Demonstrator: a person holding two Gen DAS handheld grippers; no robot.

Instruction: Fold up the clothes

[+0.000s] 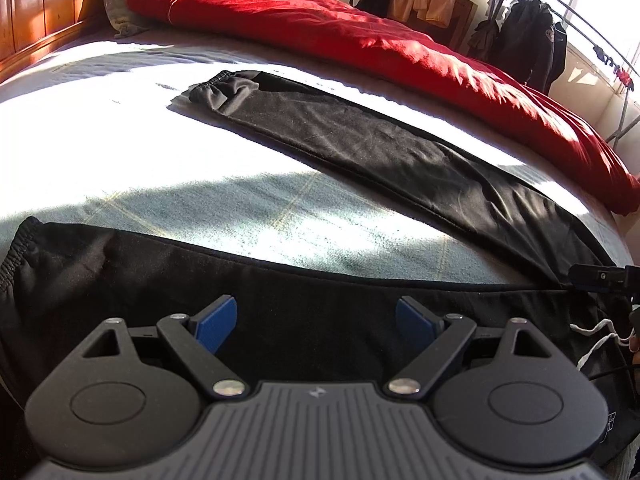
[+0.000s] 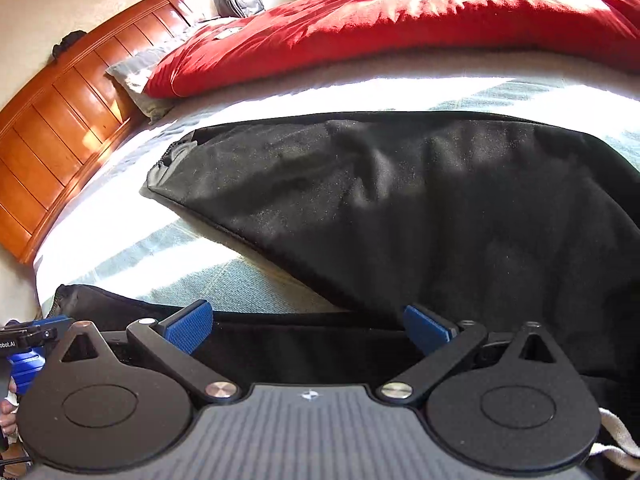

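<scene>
Below, both pairs of jaws stand wide with nothing between the blue pads: my left gripper (image 1: 316,320) hangs over the near leg of the black sweatpants (image 1: 360,152), my right gripper (image 2: 308,330) over the same leg closer to the crotch, where the far leg (image 2: 400,200) splays off toward the headboard. I cannot tell whether either set of pads touches the cloth. The trousers lie flat on the pale blue bedsheet (image 1: 200,208), legs spread in a V with elastic cuffs (image 1: 224,84) pointing at the wooden headboard (image 2: 60,120) and the white drawstring (image 1: 588,336) at the waist end to my right. I read that spread as the starting layout: one leg has yet to be laid over the other. A rumpled red duvet (image 1: 360,28) is pushed along the far side, likely to keep the working area free. Beyond it, a clothes rack (image 1: 560,20) holds dark garments by the window.
</scene>
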